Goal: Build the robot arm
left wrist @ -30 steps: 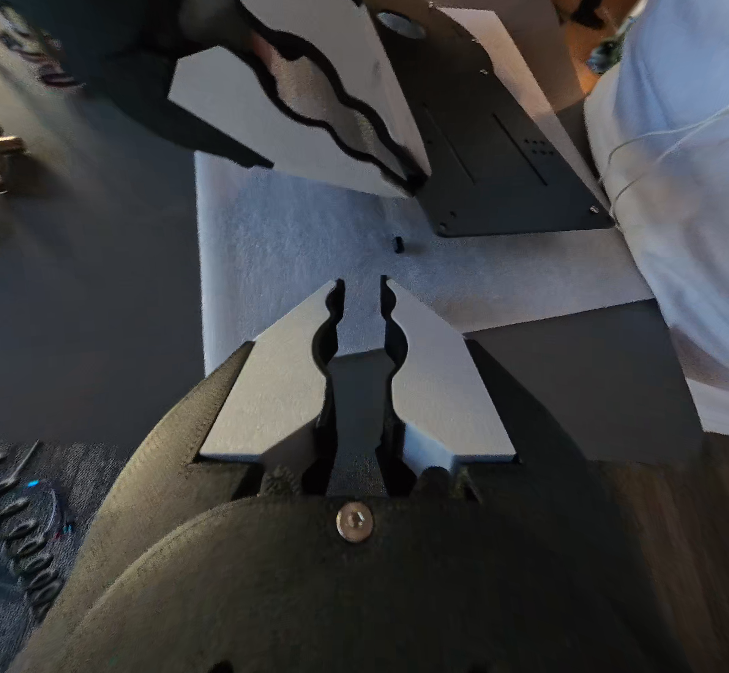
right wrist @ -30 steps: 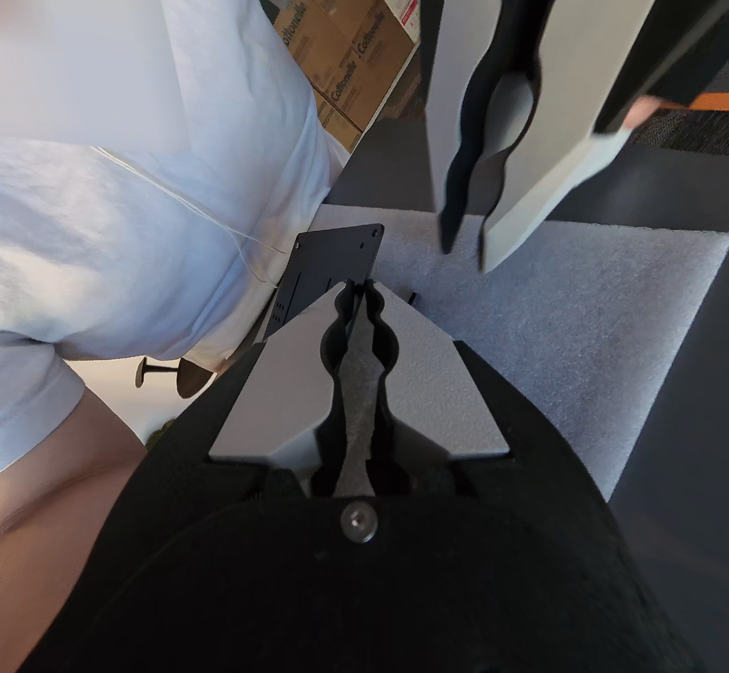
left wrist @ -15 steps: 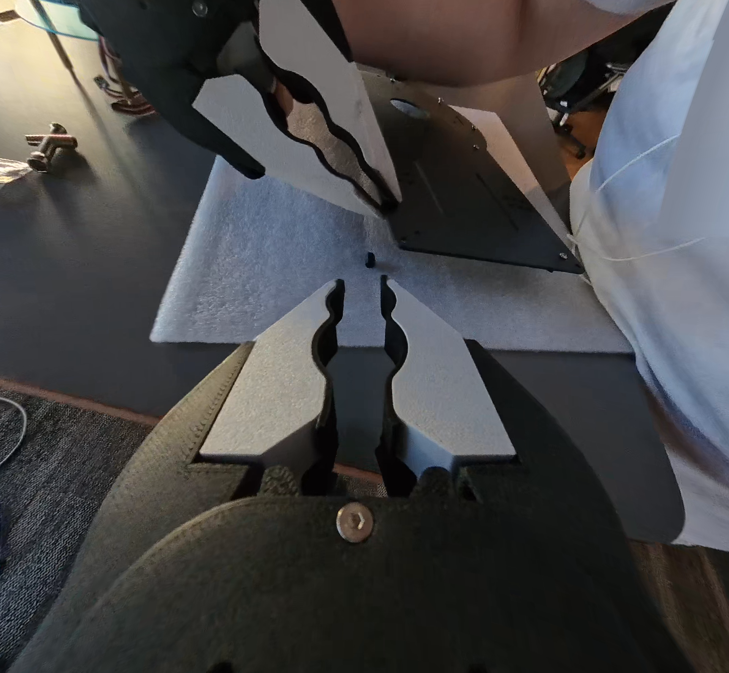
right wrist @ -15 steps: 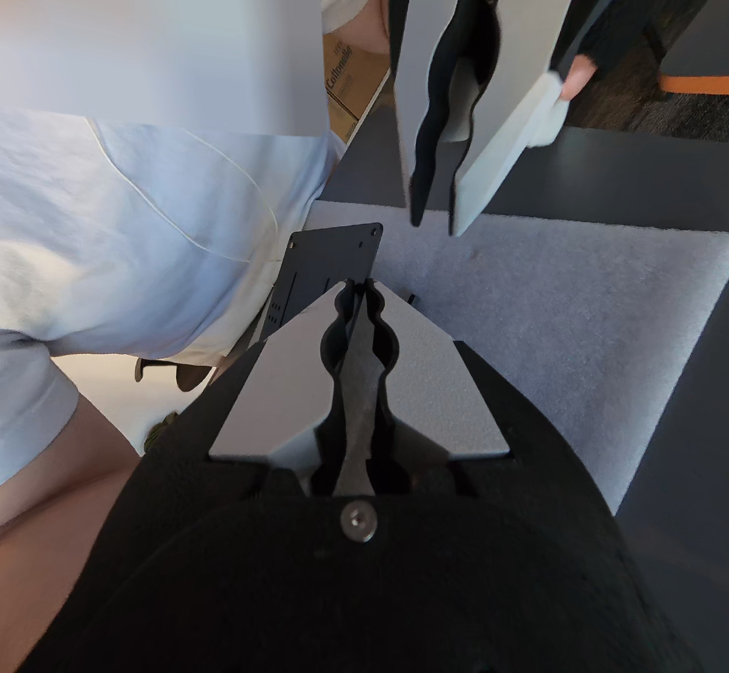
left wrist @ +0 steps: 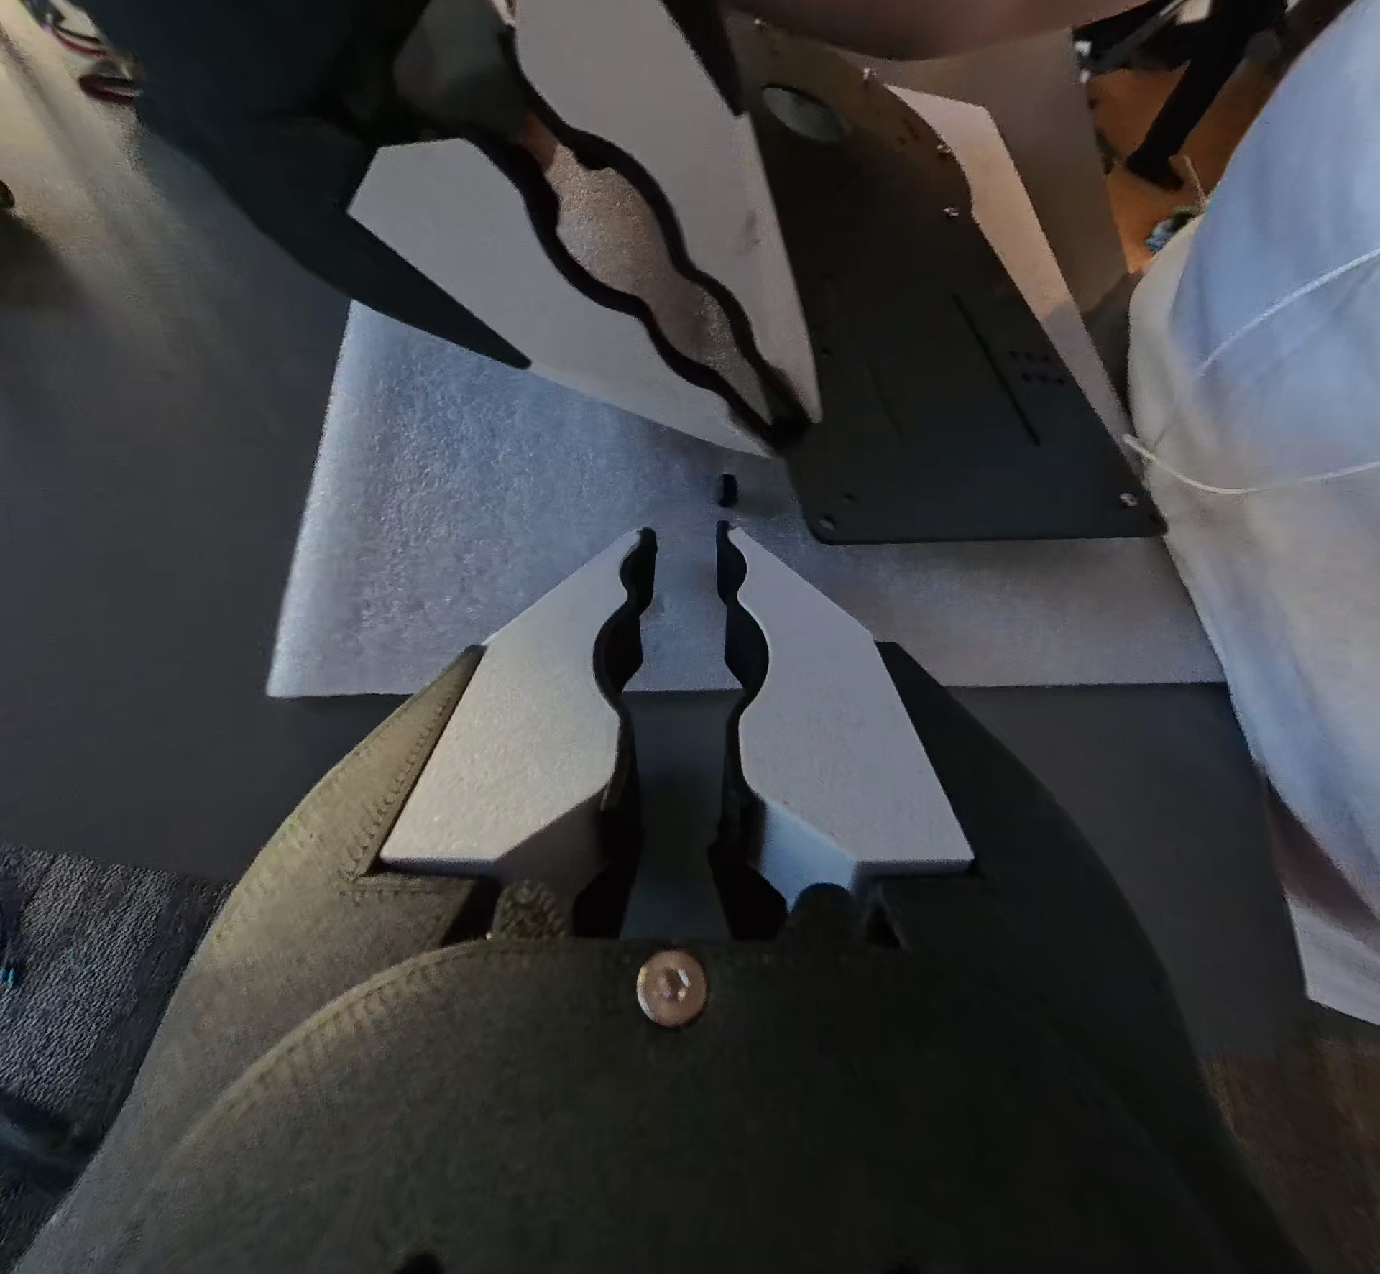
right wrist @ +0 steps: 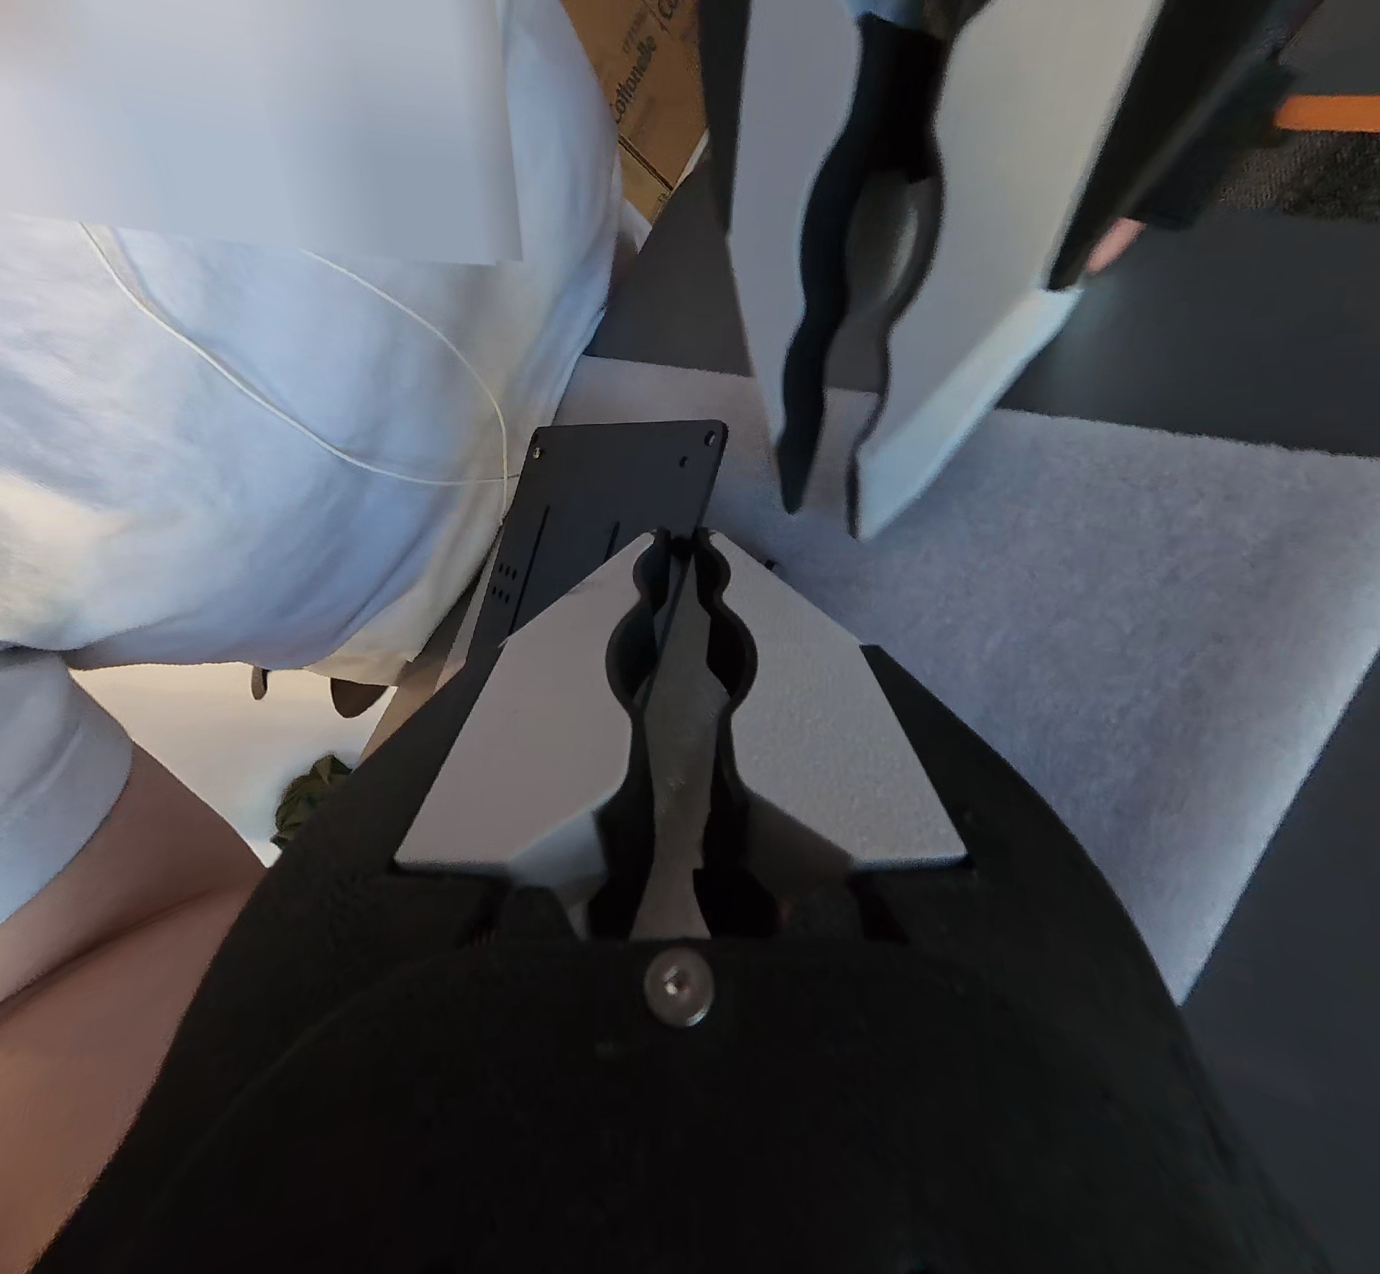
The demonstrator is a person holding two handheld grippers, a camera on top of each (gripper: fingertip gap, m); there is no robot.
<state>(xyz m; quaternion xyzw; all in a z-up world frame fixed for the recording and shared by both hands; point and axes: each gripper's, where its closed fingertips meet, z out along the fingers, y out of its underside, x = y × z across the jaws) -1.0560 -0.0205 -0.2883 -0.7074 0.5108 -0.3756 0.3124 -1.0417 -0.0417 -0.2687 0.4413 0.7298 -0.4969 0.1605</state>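
Note:
A flat black metal plate [left wrist: 933,380] with small holes and slots lies partly on a white foam mat [left wrist: 485,491]. My right gripper [right wrist: 676,536] is shut on the plate's long edge [right wrist: 597,491]. It also shows in the left wrist view [left wrist: 784,428], pinching that edge near the corner. A tiny black screw [left wrist: 724,488] lies on the mat just off the plate's corner, also seen in the right wrist view [right wrist: 771,565]. My left gripper [left wrist: 683,536] is slightly open and empty, its tips just short of the screw. It hangs above the mat in the right wrist view [right wrist: 821,514].
The mat lies on a dark table [left wrist: 149,491]. A person in a white shirt [right wrist: 261,417] stands close against the plate's far side. A cardboard box [right wrist: 650,103] is behind. Grey carpet [left wrist: 75,939] lies beyond the table edge. Both grippers' tips are close together, under 4 cm apart.
My left gripper pulled back and up half a second ago, then came down again toward the screw. My right gripper stayed shut on the plate.

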